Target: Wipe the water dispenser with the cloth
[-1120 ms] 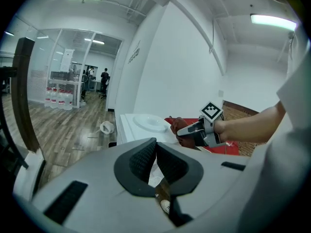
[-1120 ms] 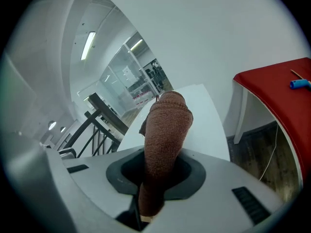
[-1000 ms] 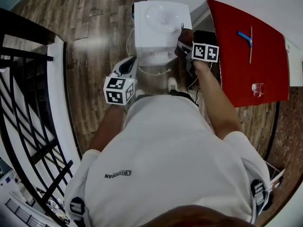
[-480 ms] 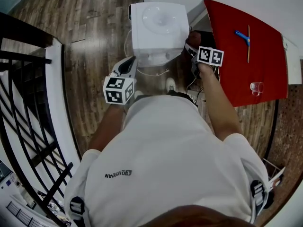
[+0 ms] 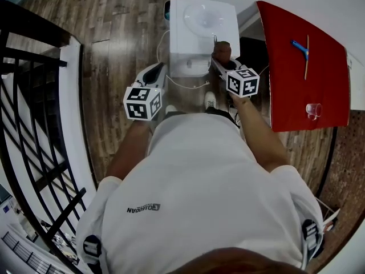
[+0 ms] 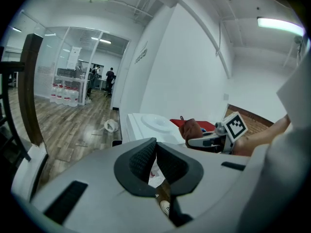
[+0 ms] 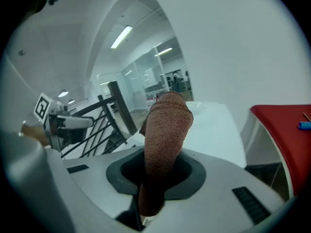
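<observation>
The white water dispenser (image 5: 202,24) stands on the wood floor ahead of me. A brown cloth (image 5: 221,51) rests on the front right part of its top, and my right gripper (image 5: 220,63) is shut on it. In the right gripper view the cloth (image 7: 165,125) stands up out of the jaws in front of the dispenser top (image 7: 216,125). My left gripper (image 5: 155,72) hangs left of the dispenser's front, shut with nothing in it. Its pads (image 6: 146,159) meet in the left gripper view, beyond which I see the dispenser (image 6: 148,124) and the cloth (image 6: 192,128).
A red table (image 5: 296,79) stands close on the right with a blue tool (image 5: 300,48), a thin stick (image 5: 307,56) and a glass (image 5: 312,109). A black railing (image 5: 34,124) runs along the left. A white cable (image 5: 185,86) lies on the floor below the dispenser.
My right gripper has carried the cloth from beside the dispenser's right edge leftward onto the front right of its top. The left gripper has stayed about where it was.
</observation>
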The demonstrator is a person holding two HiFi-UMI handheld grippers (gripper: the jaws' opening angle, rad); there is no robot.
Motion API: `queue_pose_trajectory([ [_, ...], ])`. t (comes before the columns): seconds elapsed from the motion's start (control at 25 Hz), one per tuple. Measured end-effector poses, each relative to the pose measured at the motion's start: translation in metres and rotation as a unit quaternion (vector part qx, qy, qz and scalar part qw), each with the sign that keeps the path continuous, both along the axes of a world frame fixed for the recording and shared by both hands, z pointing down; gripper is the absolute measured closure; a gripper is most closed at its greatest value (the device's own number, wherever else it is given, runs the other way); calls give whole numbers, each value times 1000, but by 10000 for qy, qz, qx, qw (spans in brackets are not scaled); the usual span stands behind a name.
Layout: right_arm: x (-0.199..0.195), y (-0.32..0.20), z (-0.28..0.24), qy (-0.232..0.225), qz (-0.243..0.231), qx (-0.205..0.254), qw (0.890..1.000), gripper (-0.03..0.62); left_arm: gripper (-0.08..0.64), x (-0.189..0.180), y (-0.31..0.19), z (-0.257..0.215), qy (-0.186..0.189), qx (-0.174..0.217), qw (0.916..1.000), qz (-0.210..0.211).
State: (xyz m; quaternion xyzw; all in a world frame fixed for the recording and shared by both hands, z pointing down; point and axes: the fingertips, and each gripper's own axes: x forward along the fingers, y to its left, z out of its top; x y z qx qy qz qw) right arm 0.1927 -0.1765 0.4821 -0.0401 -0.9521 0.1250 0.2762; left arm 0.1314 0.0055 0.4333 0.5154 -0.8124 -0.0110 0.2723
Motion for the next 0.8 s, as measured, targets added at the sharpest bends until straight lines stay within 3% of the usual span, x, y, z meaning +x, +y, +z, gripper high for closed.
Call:
queue_pose_trajectory([
  [0.12, -14, 65, 17, 95, -935, 191, 9954, 520, 560, 0, 15, 0, -5, -28, 10000, -62],
  [0.28, -29, 121, 41, 314, -1620, 292, 9859, 520, 560, 3, 36, 3, -42, -134, 9998, -157],
  [0.48, -45, 154, 56, 378, -1956, 351, 9793, 520, 558, 7, 60, 6, -48, -202, 9992, -355],
  [0.8, -42, 156, 78, 717, -2262, 479, 9703, 520, 559, 18, 75, 5, -71, -201, 9974, -689],
])
